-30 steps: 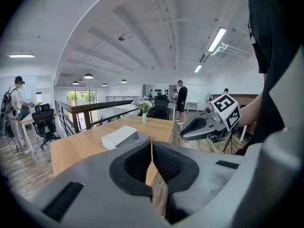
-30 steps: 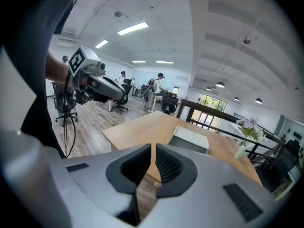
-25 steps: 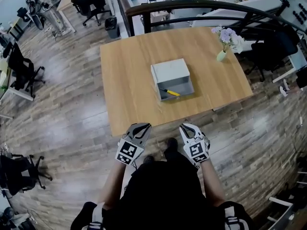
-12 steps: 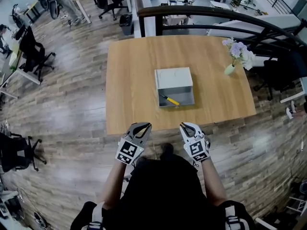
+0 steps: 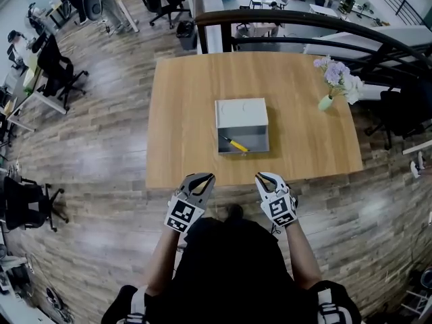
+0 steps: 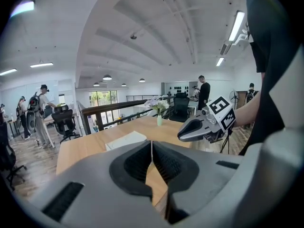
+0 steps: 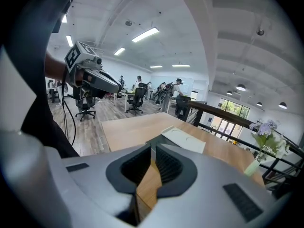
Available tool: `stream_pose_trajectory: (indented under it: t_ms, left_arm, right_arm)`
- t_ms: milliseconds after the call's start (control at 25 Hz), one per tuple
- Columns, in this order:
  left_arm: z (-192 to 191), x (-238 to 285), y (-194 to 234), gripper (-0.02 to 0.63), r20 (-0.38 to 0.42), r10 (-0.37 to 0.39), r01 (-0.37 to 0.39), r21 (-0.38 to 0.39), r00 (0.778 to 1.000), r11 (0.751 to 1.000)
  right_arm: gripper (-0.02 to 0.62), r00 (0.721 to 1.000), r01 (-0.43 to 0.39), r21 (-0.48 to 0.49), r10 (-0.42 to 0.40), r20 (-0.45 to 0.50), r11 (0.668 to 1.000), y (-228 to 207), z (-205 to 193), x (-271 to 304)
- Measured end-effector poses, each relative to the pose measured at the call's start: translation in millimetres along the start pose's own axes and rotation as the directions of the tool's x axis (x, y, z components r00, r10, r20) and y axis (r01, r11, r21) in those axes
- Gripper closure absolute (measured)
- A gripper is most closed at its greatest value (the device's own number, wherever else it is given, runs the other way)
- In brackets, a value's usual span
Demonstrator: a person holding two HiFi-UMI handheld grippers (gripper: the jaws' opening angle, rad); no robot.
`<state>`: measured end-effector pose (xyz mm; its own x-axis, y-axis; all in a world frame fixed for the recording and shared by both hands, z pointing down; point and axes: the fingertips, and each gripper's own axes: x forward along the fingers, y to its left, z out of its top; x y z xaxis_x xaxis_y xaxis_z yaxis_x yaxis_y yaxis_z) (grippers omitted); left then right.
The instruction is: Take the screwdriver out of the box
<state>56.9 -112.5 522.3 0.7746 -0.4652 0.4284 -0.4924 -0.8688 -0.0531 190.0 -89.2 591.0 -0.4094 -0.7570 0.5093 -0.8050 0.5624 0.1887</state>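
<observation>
A grey box [image 5: 241, 125] sits in the middle of the wooden table [image 5: 182, 127], its lid part-way back so the near half is uncovered. Inside that near half lies a yellow-handled screwdriver [image 5: 236, 144]. My left gripper [image 5: 200, 179] and right gripper [image 5: 264, 179] are held side by side just short of the table's near edge, both shut and empty. The box [image 6: 126, 139] shows low on the table in the left gripper view, beyond the left gripper [image 6: 151, 144]. From the right gripper [image 7: 153, 152], the box [image 7: 183, 140] is ahead with its pale lid toward me.
A small vase of flowers [image 5: 335, 81] stands at the table's far right corner. A dark railing [image 5: 297, 20] runs behind the table. Office chairs [image 5: 57, 73] and desks stand on the wood floor to the left. Several people [image 7: 166, 93] are far off.
The view has shifted, so the table and box sit more squarely in front of me. Both grippers keep their place near the table's edge and stay shut.
</observation>
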Motion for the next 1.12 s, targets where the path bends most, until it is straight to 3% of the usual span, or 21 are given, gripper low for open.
stream_pose_trajectory:
  t_ms: [280,440,640,1120]
  left_arm:
    - [1.9,4.8,-16.3,0.578,-0.031,0.024,-0.024,0.005,0.999,1.000]
    - [6.4,11.9,-19.8,0.578,-0.009,0.030,-0.030,-0.060,1.000,0.998]
    - [15.9,20.1,-27.2,0.578,-0.008,0.013,-0.012,0.021,1.000,1.000]
    - [4.6,30.5,-0.7,0.578,-0.016,-0.011,0.011,-0.017,1.000,1.000]
  right_arm:
    - [0.549,1.000,-0.019,0.032,0.019,0.005,0.999,-10.8,-22.7,-2.1]
    - [0.549,1.000,-0.025,0.028,0.025,-0.001,0.999,-10.2,-29.9,-13.0]
    - [0.549,1.000,-0.007,0.063,0.009,-0.023,0.998,-18.4,-48.4,-17.7]
    - [0.549,0.998,-0.016,0.064,0.020,-0.054,0.998,-18.7,-36.6,9.6]
